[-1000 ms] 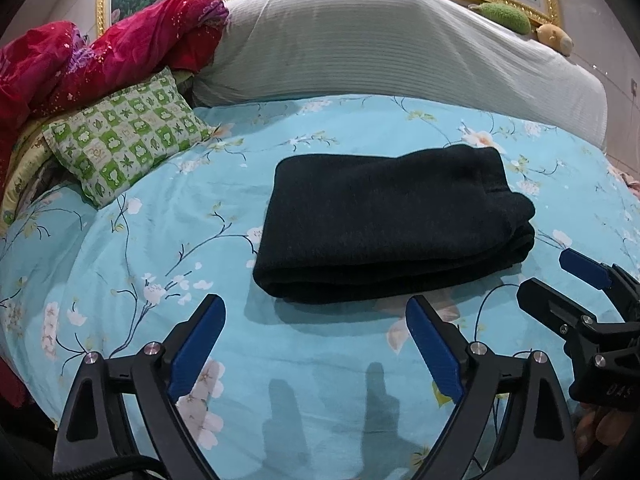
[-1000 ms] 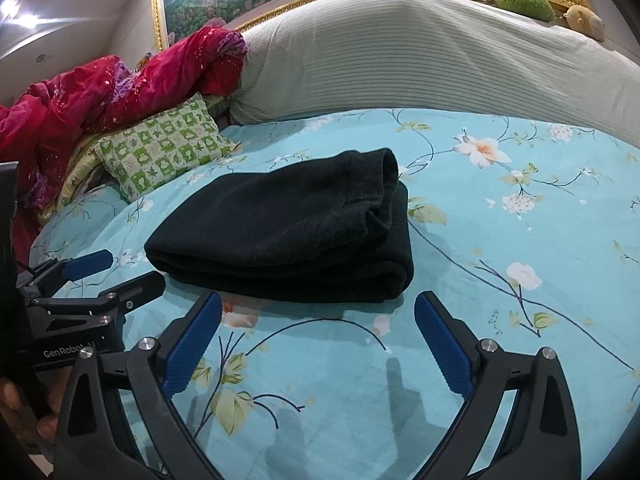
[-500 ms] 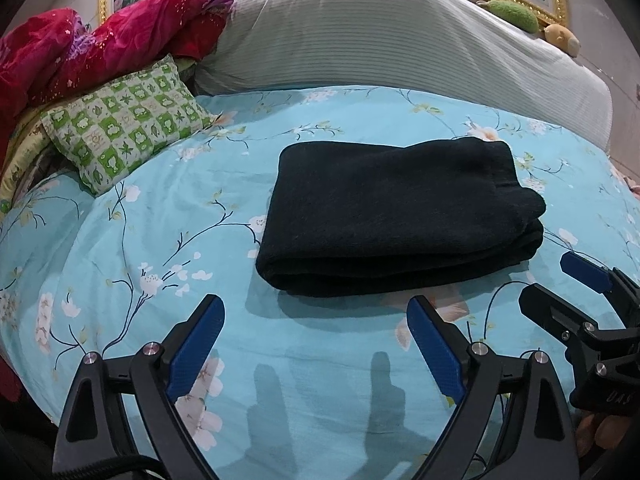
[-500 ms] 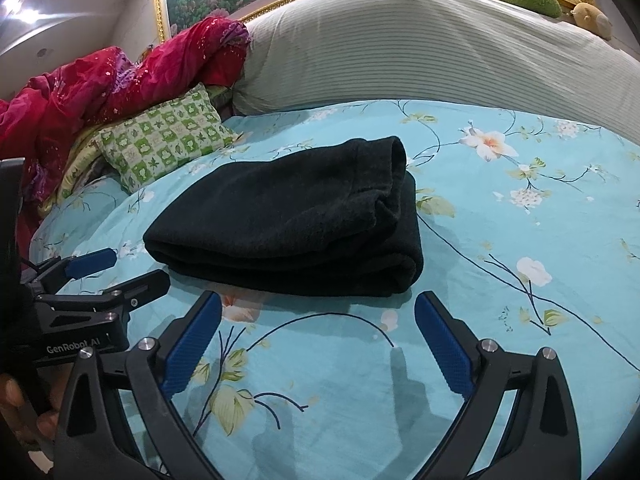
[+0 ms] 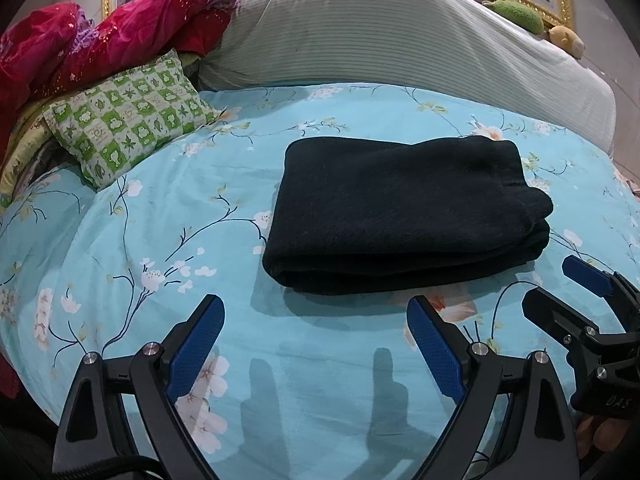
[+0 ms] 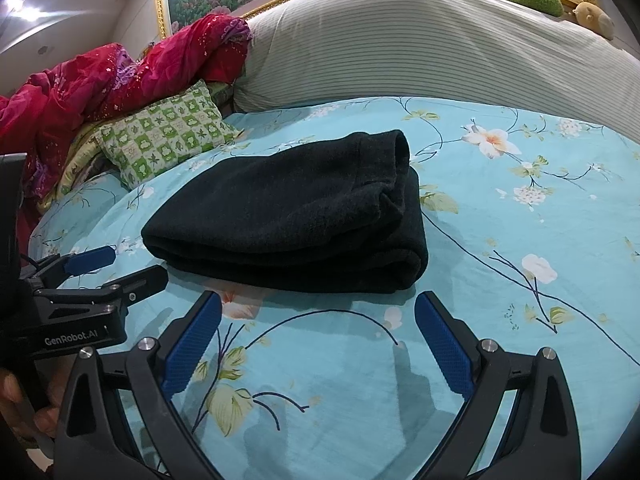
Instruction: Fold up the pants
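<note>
The black pants (image 5: 400, 216) lie folded into a thick rectangular stack on the light blue floral bedsheet (image 5: 160, 208); they also show in the right wrist view (image 6: 296, 216). My left gripper (image 5: 316, 316) is open and empty, a short way in front of the stack's near edge. My right gripper (image 6: 318, 312) is open and empty, just in front of the stack's near right corner. The right gripper shows at the right edge of the left wrist view (image 5: 568, 284), and the left gripper at the left edge of the right wrist view (image 6: 124, 266).
A green checked pillow (image 5: 128, 128) lies at the back left, beside a crumpled red quilt (image 5: 100, 40). A large striped grey-white bolster (image 5: 400, 52) runs along the gold-framed headboard, with two plush toys (image 5: 520, 14) on top.
Both grippers have stayed open and empty. The view has drifted slightly, so the folded pants sit a little lower and nearer in both wrist views.
</note>
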Tool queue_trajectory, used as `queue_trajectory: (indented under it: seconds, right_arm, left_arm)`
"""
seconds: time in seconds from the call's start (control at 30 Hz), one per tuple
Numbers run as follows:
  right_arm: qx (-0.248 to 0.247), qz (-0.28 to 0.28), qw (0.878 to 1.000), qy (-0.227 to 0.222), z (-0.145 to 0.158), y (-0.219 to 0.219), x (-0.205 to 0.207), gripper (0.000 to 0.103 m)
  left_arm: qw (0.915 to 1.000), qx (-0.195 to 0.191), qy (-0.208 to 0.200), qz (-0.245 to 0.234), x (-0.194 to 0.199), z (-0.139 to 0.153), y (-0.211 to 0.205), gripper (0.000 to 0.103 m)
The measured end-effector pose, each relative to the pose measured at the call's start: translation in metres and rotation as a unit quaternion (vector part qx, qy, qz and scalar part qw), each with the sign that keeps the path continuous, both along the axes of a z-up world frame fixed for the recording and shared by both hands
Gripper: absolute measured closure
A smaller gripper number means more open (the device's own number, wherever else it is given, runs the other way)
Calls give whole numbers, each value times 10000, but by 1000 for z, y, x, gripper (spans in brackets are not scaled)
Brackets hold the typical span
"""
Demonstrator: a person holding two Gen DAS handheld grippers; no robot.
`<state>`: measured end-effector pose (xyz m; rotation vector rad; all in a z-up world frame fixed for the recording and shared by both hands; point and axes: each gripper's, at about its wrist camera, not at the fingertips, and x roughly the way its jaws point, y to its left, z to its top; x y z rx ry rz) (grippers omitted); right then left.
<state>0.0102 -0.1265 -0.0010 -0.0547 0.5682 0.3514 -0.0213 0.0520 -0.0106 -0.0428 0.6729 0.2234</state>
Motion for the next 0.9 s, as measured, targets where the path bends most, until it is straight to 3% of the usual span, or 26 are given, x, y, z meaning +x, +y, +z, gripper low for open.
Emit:
queue_trajectory:
  seconds: [0.9]
  right_arm:
    - [-26, 10, 10000, -15, -1, 1, -1, 6]
  left_arm:
    - [10000, -6, 0, 31, -2, -1, -1, 10]
